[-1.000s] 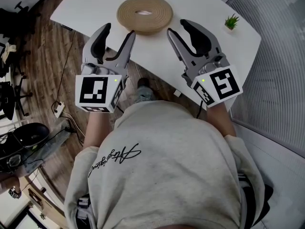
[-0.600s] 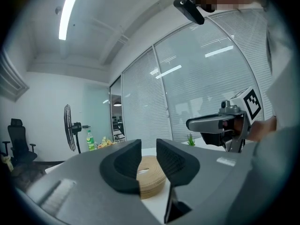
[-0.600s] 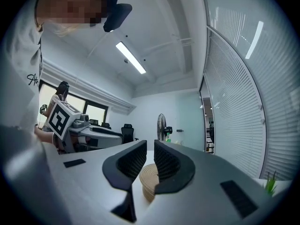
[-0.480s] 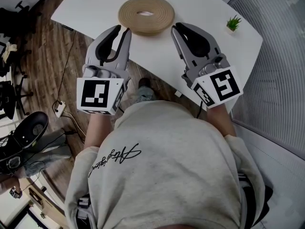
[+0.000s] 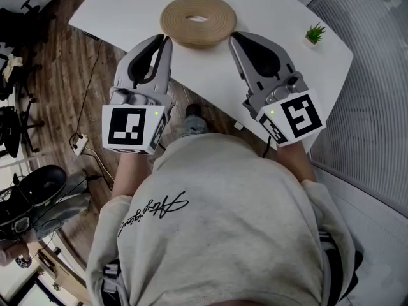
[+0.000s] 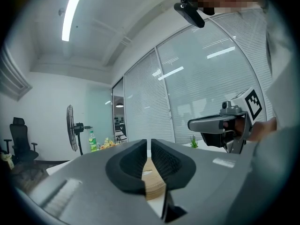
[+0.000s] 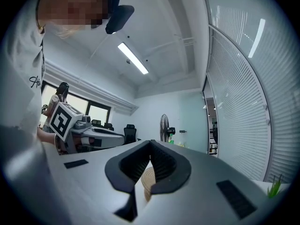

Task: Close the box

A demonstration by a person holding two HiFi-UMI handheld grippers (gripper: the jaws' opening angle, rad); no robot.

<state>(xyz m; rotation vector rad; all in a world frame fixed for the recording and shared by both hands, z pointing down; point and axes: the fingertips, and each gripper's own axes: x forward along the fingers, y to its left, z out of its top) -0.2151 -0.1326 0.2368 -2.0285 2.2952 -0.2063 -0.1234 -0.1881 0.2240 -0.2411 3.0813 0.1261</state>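
Observation:
A round, flat tan box (image 5: 197, 20) lies on the white table (image 5: 127, 11), ahead of both grippers. My left gripper (image 5: 167, 39) hovers just short of the box's left side and holds nothing. Its jaws have just been closing and stand shut, with only a hairline slit between the pads. My right gripper (image 5: 233, 37) is shut and empty near the box's right side. In the left gripper view the box (image 6: 153, 187) shows below the closed left gripper (image 6: 148, 141). The right gripper view has the box (image 7: 146, 181) under the right gripper (image 7: 150, 142).
A small potted plant (image 5: 313, 32) stands at the table's right corner. Wooden floor with cables and office chairs (image 5: 13, 126) lies to the left. A standing fan (image 6: 75, 131) and glass walls with blinds lie beyond the table.
Both grippers' jaws have closed from wide apart to together, with nothing between them. Both hands edged slightly forward and upward toward the box.

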